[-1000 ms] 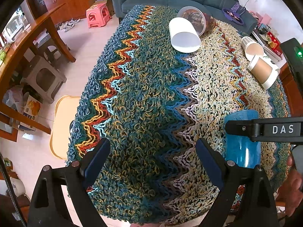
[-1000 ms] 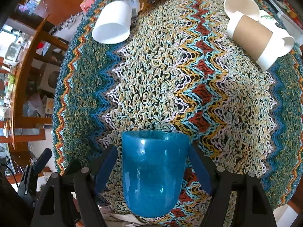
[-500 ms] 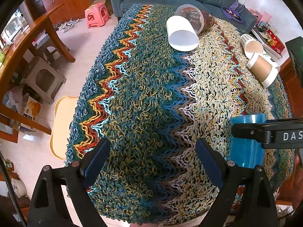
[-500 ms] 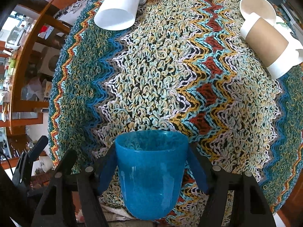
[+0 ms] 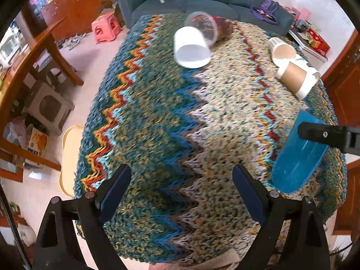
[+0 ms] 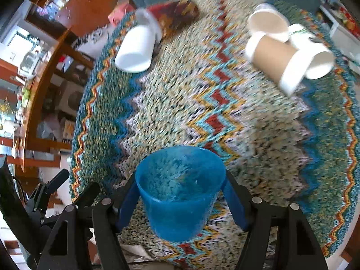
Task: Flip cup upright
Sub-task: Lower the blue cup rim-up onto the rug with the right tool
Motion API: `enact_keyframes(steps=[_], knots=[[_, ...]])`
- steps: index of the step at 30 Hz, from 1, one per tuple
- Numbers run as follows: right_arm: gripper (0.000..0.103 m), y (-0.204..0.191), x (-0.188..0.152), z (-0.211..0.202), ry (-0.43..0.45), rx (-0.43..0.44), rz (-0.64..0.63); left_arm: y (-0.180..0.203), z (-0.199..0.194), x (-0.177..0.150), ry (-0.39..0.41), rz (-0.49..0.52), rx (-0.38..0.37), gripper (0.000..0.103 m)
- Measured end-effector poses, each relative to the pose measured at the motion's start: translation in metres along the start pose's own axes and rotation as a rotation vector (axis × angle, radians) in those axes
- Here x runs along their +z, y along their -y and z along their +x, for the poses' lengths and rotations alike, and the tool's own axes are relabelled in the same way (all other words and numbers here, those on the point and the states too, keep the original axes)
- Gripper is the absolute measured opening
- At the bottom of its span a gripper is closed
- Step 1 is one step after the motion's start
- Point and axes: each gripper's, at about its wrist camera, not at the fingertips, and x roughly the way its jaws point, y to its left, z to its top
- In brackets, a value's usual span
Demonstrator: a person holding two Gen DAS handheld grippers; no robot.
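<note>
At the near right edge of the zigzag cloth (image 5: 157,117), the blue cup (image 6: 180,193) sits clamped between the blue pads of the right gripper (image 6: 181,199), tilted so its open mouth faces up and away; whether its base touches the cloth cannot be told, since the cup's own body hides it. From the left wrist the same blue cup (image 5: 299,155) leans with its rim up and to the right, one black finger of the right gripper (image 5: 326,135) crossing it and running off the frame edge. Both views are smeared by motion, so the weave and the far objects are soft. The left gripper (image 5: 182,191) hangs spread wide over the cloth, gripping nothing. Farther off lie a white cup (image 5: 192,47) on its side, a clear jar (image 5: 202,28) touching it, and the brown-sleeved paper cups (image 5: 294,76). Half a second ago the cup stood straighter between the pads with its mouth seen edge-on; now the interior shows plainly.
</note>
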Motion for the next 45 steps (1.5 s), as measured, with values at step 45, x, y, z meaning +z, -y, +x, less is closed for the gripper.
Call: enact_keyframes(steps=[45], knots=[[0.08, 0.046, -0.048, -0.048, 0.49, -0.184, -0.09, 0.065, -0.025, 0.007, 0.055, 0.095, 0.017, 0.093]])
